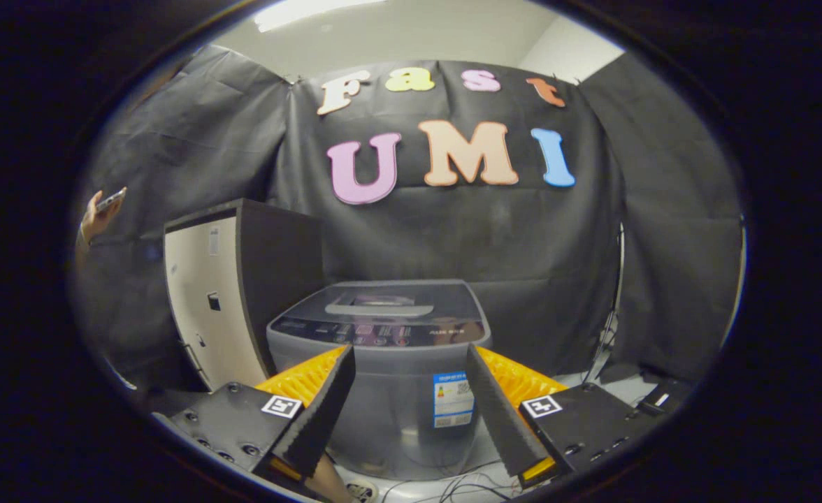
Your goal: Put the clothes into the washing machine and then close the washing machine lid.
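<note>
Just beyond the fingers stands the washing machine [381, 363], and its lid [383, 302] lies flat and closed on top. The gripper [411, 405] is spread wide and holds nothing between its fingers. A tall cabinet [215, 307] stands beside the machine. Near the booth's edge a hand [96, 216] holds up a phone [112, 200].

Drum: the shut lid [381, 302] is hiding it from me; I'm seeing no clothes.
Control panel [376, 333]: too small, I'm not making out the buttons.
Washing machine [390, 398] base: my gripper [409, 402] fingers, spread apart, are covering its lower corners.
Hand [96, 215]: blurring beside the cabinet [226, 307].
</note>
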A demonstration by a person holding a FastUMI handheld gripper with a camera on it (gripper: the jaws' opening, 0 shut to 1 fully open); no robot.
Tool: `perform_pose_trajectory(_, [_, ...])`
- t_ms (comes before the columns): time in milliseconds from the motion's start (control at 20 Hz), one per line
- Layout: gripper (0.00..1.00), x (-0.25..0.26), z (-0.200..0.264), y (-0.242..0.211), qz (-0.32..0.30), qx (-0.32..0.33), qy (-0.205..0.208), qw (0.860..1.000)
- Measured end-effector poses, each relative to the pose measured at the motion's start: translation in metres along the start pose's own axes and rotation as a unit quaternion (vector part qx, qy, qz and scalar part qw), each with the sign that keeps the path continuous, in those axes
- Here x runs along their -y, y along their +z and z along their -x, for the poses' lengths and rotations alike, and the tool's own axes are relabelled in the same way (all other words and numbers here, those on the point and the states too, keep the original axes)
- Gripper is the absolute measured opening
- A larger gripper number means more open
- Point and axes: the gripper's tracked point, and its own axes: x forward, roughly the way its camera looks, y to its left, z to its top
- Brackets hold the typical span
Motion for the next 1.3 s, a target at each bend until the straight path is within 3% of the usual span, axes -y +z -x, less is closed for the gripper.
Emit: perform_pose_trajectory(1300, [0.98, -0.015, -0.005, -0.017, 0.005, 0.004, 0.017, 1.0])
